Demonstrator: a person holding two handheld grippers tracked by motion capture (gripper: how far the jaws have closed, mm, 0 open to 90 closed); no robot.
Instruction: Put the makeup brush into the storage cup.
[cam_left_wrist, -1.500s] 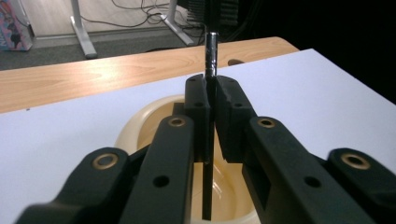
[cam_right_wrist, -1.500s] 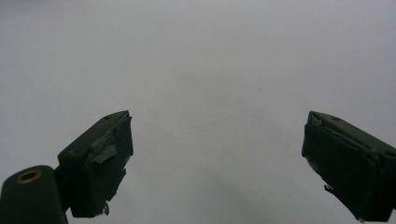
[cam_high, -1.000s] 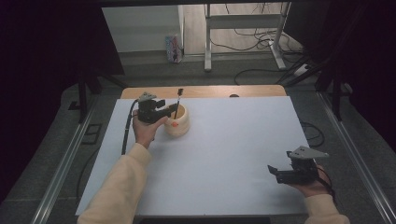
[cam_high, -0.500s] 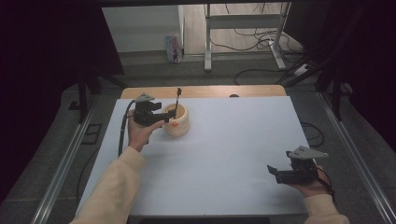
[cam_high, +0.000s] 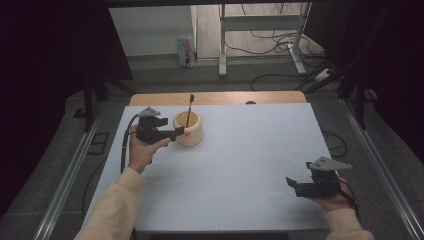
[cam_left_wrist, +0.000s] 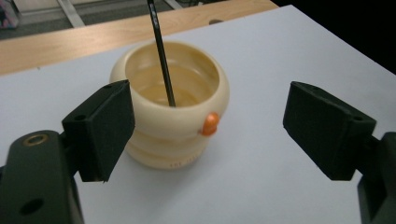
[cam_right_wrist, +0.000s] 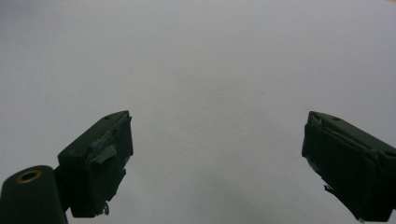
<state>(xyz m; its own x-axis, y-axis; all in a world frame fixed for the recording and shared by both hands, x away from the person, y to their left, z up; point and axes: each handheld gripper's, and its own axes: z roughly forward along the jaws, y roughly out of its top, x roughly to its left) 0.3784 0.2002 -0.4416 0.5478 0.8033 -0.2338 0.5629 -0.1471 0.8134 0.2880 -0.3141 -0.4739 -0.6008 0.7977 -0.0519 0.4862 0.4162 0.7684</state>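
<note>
Left gripper (cam_high: 176, 133) first: black, two-jawed, held level in my left hand (cam_high: 141, 150) at about ten o'clock on the table, pointing toward three o'clock at the round cream-coloured ribbed pot (cam_high: 188, 128). Its jaws have just been opening and now stand wide, with nothing pressed between the pads; in the left gripper view (cam_left_wrist: 208, 135) the pot (cam_left_wrist: 173, 121) sits just beyond them, a little toward the left jaw, and I cannot tell for certain whether that jaw brushes its side. The pot stands upright on the white table sheet (cam_high: 240, 165), with a small orange knob (cam_left_wrist: 210, 123) on the side facing me. A thin black stick (cam_left_wrist: 161, 53) rests inside it, its foot on the pot's floor and its top leaning away toward twelve o'clock; from above, the stick (cam_high: 189, 111) rises clear of the rim. Beyond the pot, at twelve o'clock, a strip of bare light wooden tabletop (cam_high: 220, 98) runs along the far edge of the sheet. My right gripper (cam_high: 295, 186), also black, sits in my right hand (cam_high: 332, 200) at roughly four o'clock, well apart from the pot, pointing toward nine o'clock; its jaws (cam_right_wrist: 217, 163) are spread wide over plain white sheet, with nothing between them.
</note>
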